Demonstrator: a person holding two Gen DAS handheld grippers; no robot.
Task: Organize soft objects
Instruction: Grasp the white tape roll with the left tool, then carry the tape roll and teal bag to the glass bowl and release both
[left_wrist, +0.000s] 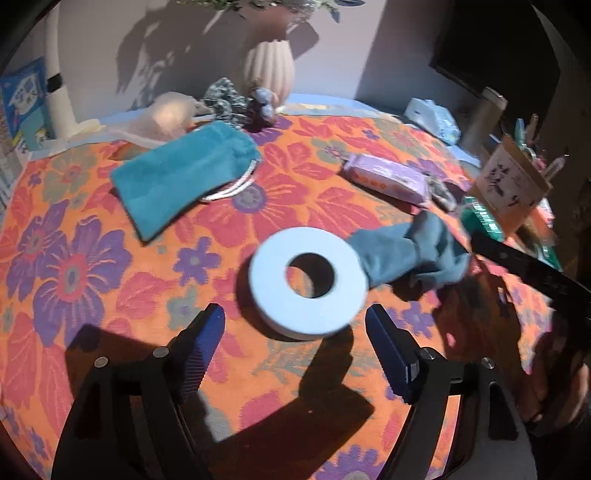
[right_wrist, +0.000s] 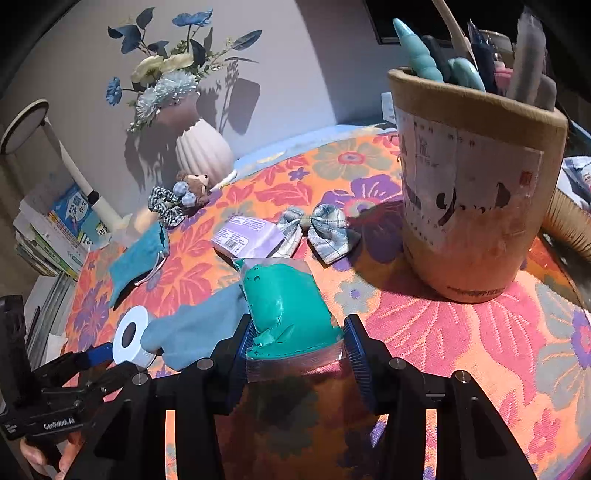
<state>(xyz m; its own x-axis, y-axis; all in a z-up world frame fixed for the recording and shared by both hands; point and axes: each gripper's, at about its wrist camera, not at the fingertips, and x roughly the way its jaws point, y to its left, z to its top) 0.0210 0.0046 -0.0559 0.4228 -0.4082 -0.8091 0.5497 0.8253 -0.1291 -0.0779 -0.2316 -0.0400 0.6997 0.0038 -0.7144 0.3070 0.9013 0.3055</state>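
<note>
Only "GenROBOT.AI" reads clearly, printed on the left claw (right_wrist: 92, 356) body.

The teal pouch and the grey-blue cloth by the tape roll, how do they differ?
The teal pouch lies flat and smooth; the grey-blue cloth is crumpled and twisted. The pouch is brighter teal with a white drawstring at its mouth; the cloth is duller and shows no cord. The pouch lies apart from the white tape roll; the cloth touches it. Both are soft fabric on the floral tablecloth.
</note>
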